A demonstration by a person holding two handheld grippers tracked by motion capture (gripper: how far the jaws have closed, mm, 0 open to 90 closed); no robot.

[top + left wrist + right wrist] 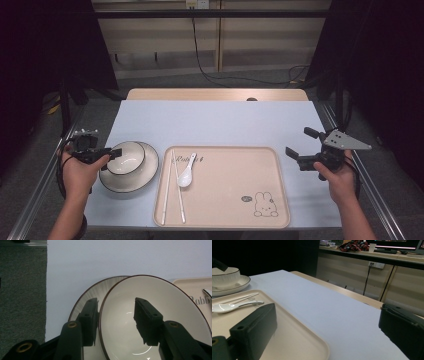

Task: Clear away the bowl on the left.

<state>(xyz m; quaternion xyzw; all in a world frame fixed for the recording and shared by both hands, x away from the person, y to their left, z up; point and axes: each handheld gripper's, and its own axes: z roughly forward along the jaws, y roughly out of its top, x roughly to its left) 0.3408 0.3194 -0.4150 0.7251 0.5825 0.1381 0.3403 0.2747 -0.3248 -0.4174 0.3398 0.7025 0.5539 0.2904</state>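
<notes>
A white bowl (127, 156) with a dark rim sits on a white plate (142, 177) left of a beige tray (230, 195). My left gripper (114, 152) is open and straddles the bowl's left rim. In the left gripper view one jaw is outside over the plate (87, 293) and the other inside the bowl (162, 302). On the tray's left part lie a white spoon (186, 175) and a pair of chopsticks (167, 192). My right gripper (300, 142) is open and empty, right of the tray, just above the table. Its own view shows the tray (294, 340), spoon (227, 307) and bowl (224, 276).
A pale blue mat (215, 120) covers the table, with a wooden edge (215, 94) at the back. Metal frame rails (40, 190) run along both sides. The tray's right half carries a printed rabbit (265, 205). Cables (240, 79) lie on the floor behind.
</notes>
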